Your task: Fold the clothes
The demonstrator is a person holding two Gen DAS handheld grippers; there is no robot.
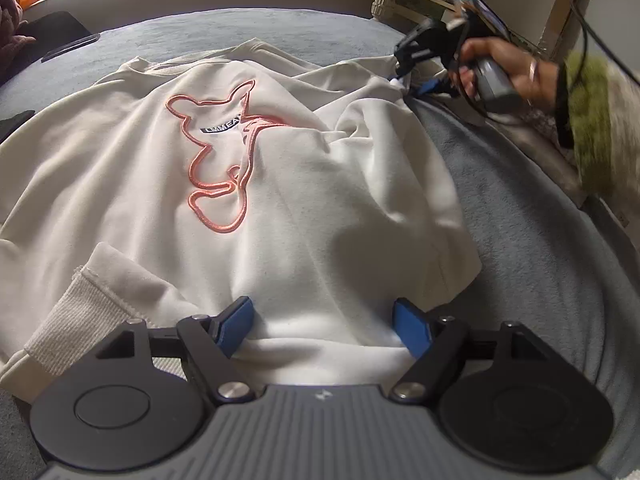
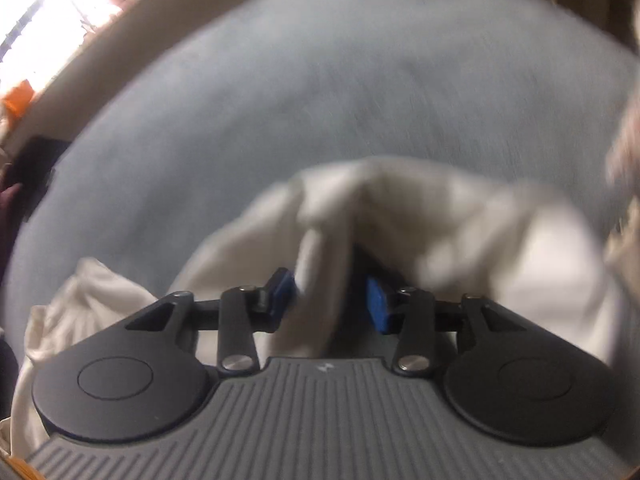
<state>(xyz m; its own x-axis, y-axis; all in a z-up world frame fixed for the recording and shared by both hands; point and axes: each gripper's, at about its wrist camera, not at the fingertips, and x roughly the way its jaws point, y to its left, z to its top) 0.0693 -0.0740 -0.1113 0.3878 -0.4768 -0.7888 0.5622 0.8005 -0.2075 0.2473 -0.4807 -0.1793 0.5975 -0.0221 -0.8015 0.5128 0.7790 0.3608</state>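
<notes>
A cream sweatshirt (image 1: 280,200) with a pink outline figure (image 1: 224,160) lies front-up on a grey-blue blanket (image 1: 520,220). My left gripper (image 1: 322,320) is open wide over its near hem, cloth lying under and between the blue pads (image 1: 240,318). A ribbed cuff (image 1: 68,320) rests at the near left. At the far right corner of the garment is my right gripper (image 1: 408,82), held by a hand (image 1: 504,68). In the blurred right wrist view, a raised fold of the sweatshirt (image 2: 320,264) stands between my right gripper's (image 2: 330,286) pads, with a dark gap beside the right pad (image 2: 378,306).
A flat dark phone-like object (image 1: 70,46) and a black item (image 1: 48,28) lie at the blanket's far left. A green fuzzy sleeve (image 1: 592,120) reaches in from the right. The bed's right edge (image 1: 576,184) runs close to the garment. A bright window (image 2: 48,20) lies beyond.
</notes>
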